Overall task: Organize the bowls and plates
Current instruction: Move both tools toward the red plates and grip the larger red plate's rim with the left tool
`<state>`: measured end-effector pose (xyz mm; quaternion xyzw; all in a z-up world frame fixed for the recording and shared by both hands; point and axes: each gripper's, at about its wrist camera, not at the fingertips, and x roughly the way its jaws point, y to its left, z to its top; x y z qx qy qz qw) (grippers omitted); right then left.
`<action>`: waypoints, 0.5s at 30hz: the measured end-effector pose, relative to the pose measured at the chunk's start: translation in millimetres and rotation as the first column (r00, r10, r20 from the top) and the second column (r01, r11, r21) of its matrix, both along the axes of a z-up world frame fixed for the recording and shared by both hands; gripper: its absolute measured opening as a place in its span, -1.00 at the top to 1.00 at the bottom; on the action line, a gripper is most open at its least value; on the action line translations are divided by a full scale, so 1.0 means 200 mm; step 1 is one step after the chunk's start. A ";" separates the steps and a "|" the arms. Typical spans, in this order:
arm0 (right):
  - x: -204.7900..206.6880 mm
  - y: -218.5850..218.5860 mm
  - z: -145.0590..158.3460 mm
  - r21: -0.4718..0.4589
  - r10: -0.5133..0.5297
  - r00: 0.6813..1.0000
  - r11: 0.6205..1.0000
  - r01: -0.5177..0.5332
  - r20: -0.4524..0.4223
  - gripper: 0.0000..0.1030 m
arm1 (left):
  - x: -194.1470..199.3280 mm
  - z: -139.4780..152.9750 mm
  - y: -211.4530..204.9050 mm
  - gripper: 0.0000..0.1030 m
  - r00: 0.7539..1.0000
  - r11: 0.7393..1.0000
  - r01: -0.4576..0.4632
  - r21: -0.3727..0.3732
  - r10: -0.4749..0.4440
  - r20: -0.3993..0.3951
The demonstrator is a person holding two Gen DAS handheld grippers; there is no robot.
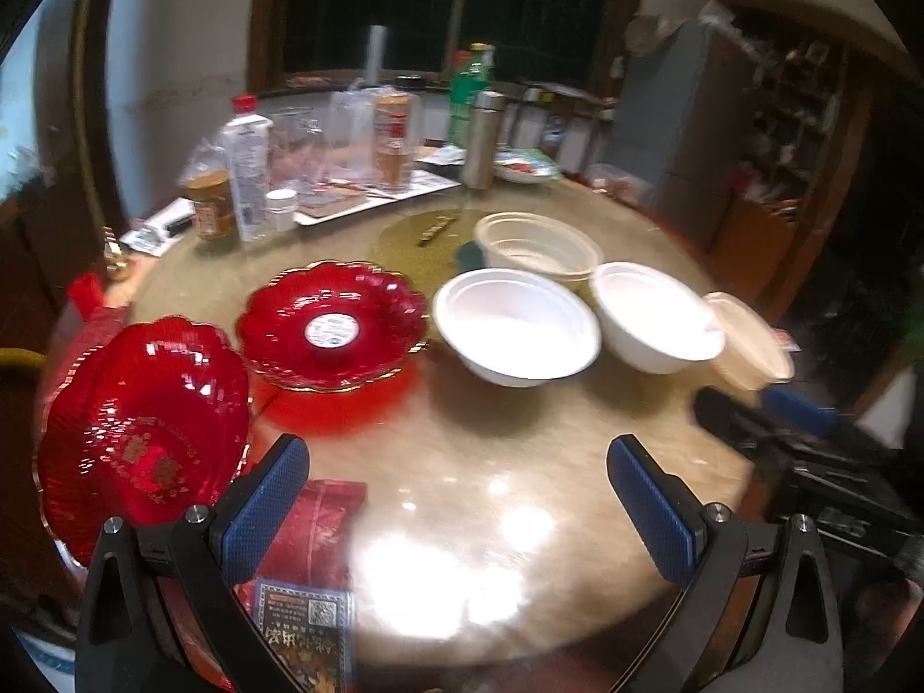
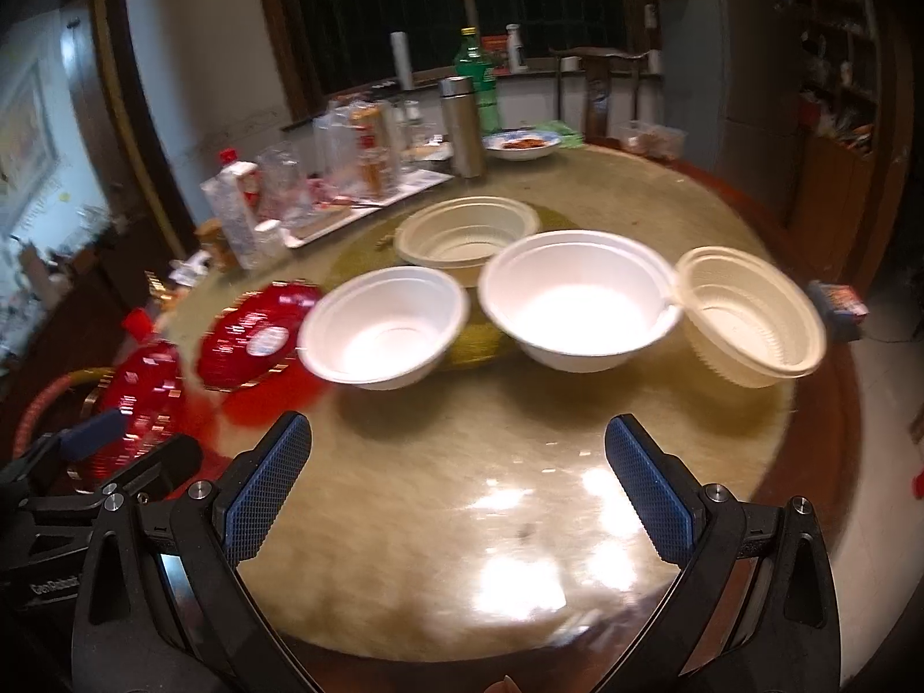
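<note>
Both the left gripper [image 1: 456, 514] and right gripper [image 2: 456, 496] hover with fingers spread, empty; white bowls [image 2: 384, 326] and red plates [image 1: 332, 326] sit apart on the glossy tabletop [image 2: 462, 491], where a light bowl could skid under a careless pinch

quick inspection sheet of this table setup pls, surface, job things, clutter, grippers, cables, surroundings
surface: round glossy beige table, glare patches.
job's things: two red scalloped plastic plates; two white foam bowls; two cream ribbed plastic bowls, all empty.
clutter: bottles, steel flask, tray at far edge; red packet near edge.
grippers: left gripper and right gripper open, empty.
cables: nothing seen.
surroundings: dark window, wooden chair, shelves.
</note>
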<state>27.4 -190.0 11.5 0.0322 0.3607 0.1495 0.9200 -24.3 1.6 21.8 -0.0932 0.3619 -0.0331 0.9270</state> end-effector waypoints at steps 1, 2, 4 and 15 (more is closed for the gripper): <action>0.00 0.01 0.01 0.028 0.025 1.000 0.999 -0.025 -0.003 -1.00 | -0.02 0.03 0.04 -1.00 1.000 1.000 0.009 -0.029 -0.009 0.016; -0.01 0.02 0.01 0.055 0.050 0.999 0.997 -0.049 -0.007 -1.00 | -0.07 0.07 0.11 -1.00 0.999 0.998 0.004 -0.061 -0.001 0.042; 0.00 0.06 0.01 0.107 0.104 0.994 0.989 -0.101 -0.023 -1.00 | -0.15 0.14 0.25 -1.00 0.993 0.996 -0.037 -0.085 0.046 0.108; 0.14 0.58 -0.12 0.435 0.453 0.869 0.835 -0.337 -0.198 -0.99 | -0.41 -0.06 1.15 -0.99 0.850 0.837 -0.521 -0.170 0.527 -0.012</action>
